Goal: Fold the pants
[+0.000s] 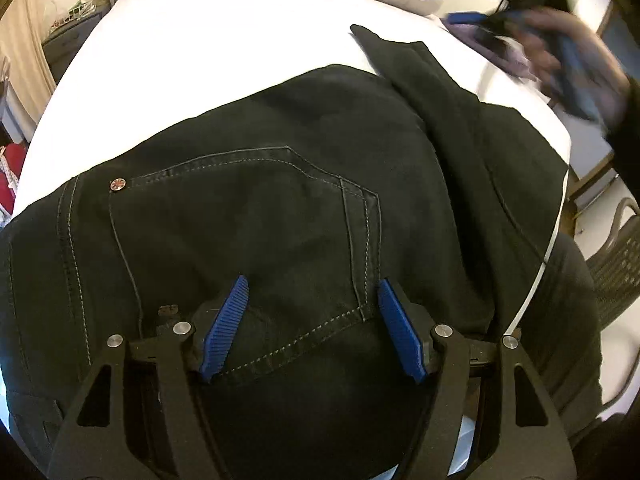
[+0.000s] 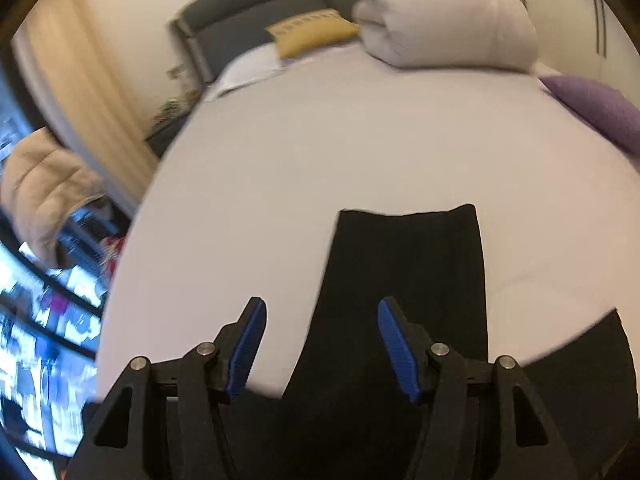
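Black jeans [image 1: 280, 184] lie on a white bed [image 1: 208, 60]. The left wrist view shows the seat with a stitched back pocket and a copper rivet. My left gripper [image 1: 312, 292] is open and hovers just above the pocket. A pant leg [image 2: 404, 280] stretches away across the bed in the right wrist view, its hem at the far end. My right gripper [image 2: 320, 316] is open and empty above the leg's left edge. It also shows blurred in the left wrist view [image 1: 560, 40] at the top right.
A folded white duvet [image 2: 444, 16], a yellow pillow [image 2: 312, 32] and a purple cushion [image 2: 600, 108] lie at the bed's far end. A grey headboard [image 2: 248, 20] stands behind. A wicker chair [image 1: 620, 264] is beside the bed on the right.
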`<action>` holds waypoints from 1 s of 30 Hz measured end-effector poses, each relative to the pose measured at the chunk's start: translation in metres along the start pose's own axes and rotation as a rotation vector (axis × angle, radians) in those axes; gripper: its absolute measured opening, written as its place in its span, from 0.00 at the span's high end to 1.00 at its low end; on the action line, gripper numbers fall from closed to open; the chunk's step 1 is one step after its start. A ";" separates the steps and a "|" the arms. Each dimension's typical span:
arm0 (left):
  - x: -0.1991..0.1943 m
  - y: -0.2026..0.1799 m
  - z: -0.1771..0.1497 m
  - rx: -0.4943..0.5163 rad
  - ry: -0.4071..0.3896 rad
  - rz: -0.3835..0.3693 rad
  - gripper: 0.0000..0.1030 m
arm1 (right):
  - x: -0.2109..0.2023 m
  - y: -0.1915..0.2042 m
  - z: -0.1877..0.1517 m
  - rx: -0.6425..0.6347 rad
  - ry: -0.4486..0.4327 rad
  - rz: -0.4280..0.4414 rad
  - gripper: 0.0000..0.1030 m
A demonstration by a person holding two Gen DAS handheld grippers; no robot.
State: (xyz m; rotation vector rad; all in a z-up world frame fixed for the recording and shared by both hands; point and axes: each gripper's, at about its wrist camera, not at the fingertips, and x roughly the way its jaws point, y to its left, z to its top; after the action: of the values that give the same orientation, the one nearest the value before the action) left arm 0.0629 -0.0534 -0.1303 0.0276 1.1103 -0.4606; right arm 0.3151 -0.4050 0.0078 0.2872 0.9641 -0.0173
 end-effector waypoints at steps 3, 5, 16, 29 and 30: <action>0.002 0.002 0.002 -0.018 0.005 -0.023 0.35 | 0.042 0.004 0.020 0.005 0.028 -0.044 0.40; 0.002 0.003 0.002 -0.013 0.006 -0.023 0.35 | 0.068 0.010 0.026 -0.006 0.049 -0.078 0.40; 0.010 0.011 0.008 -0.007 0.003 -0.025 0.34 | 0.165 0.009 0.032 -0.007 0.180 -0.263 0.32; 0.013 0.006 0.014 0.005 0.013 -0.011 0.34 | 0.050 -0.063 0.036 0.189 -0.045 -0.079 0.95; 0.013 0.006 0.015 0.006 0.013 -0.010 0.34 | 0.021 -0.082 0.030 0.247 -0.101 -0.035 0.95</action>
State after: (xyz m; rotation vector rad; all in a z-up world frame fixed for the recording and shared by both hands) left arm 0.0828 -0.0567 -0.1362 0.0301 1.1226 -0.4737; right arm 0.3393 -0.4891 -0.0122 0.4920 0.8670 -0.1824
